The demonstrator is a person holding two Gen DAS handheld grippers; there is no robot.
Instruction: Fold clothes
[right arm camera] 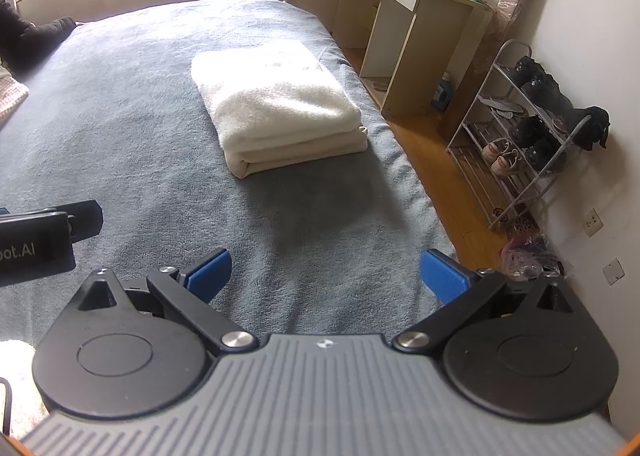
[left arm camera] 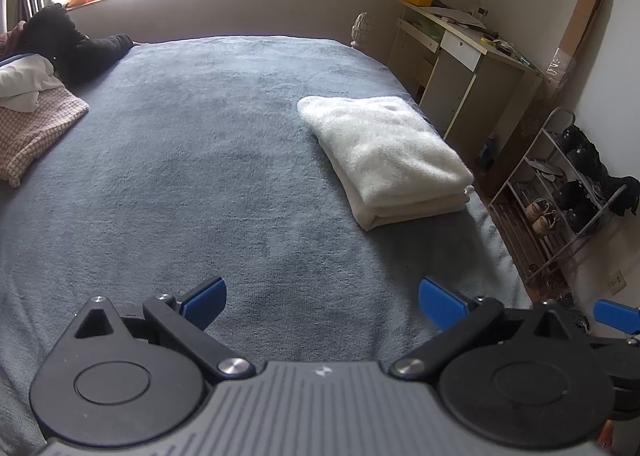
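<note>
**Two wrist views looking down the bed**

Both cameras sit just behind their own spread fingers, angled down over the grey bed [left arm camera: 224, 160] toward the window wall. The right view sits nearer the folded white garment [right arm camera: 276, 108]. Both share garment, desk [left arm camera: 464, 68] and shoe rack [right arm camera: 520, 136].

The folded towel [left arm camera: 384, 152] lies on the bed [left arm camera: 200, 176] (right edge), clothes pile [left arm camera: 36, 104] far left.

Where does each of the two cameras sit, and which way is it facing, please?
Left wrist: on the left gripper, open over the grey bed, facing the window wall; the right gripper's blue fingertip shows.
Right wrist: on the right gripper, open, facing the bed's far end; the left gripper's body intrudes.
Shared: folded white garment, desk, shoe rack.
</note>
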